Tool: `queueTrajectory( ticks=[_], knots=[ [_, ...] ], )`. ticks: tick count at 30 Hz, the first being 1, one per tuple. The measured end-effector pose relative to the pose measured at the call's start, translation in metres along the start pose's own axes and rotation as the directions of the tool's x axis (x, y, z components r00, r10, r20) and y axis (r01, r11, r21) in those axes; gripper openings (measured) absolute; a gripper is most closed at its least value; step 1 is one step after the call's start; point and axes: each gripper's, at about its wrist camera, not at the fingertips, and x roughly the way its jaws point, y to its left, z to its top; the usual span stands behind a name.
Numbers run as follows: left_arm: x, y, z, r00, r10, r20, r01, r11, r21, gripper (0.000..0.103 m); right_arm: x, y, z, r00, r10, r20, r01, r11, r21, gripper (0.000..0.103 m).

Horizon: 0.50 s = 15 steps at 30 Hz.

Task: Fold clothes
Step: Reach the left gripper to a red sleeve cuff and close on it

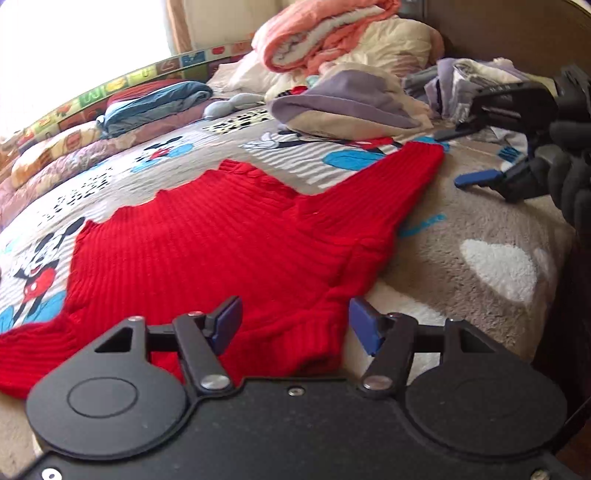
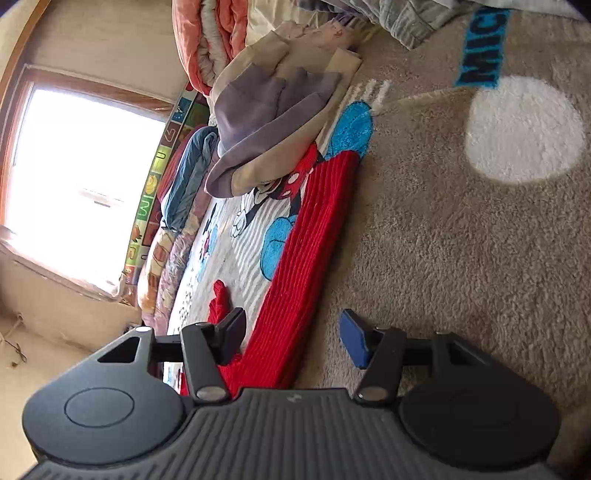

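Both claws, left [image 1: 295,325] and right [image 2: 293,339], gape empty over red sweater [image 1: 221,236].

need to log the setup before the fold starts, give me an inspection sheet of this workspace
surface: bed with a cartoon-print fleece blanket, grey, white and blue patches.
job's things: red ribbed sweater spread flat, one sleeve stretched toward the right tool, hem at the near edge.
clutter: purple and beige garment, loose clothes pile, folded blue and red clothes, rolled peach blanket on pillows.
grippers: left tool open over the sweater's hem, nothing held; right tool open, empty, beside the sleeve edge.
cables: nothing seen.
surroundings: bright window, colourful patterned bed border.
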Motion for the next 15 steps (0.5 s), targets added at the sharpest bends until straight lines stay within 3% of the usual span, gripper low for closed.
queueTrajectory(
  ticks=[2,5,15],
  knots=[
    [0.014,-0.015,0.008,1.000,0.004,-0.022,-0.002,0.998,0.060,0.065,0.003,0.001,0.008,1.000,0.007,0.010,-0.007,1.000,-0.026,0.058],
    [0.033,-0.039,0.021,0.999,0.033,-0.025,-0.029,0.985,0.170,0.066,0.004,-0.002,0.021,0.999,0.023,0.026,-0.022,0.999,-0.025,0.067],
    [0.088,-0.098,0.069,0.996,0.089,0.024,-0.091,0.905,0.415,0.065,0.003,-0.026,0.052,0.996,0.060,0.070,-0.068,0.990,0.122,0.071]
  ],
)
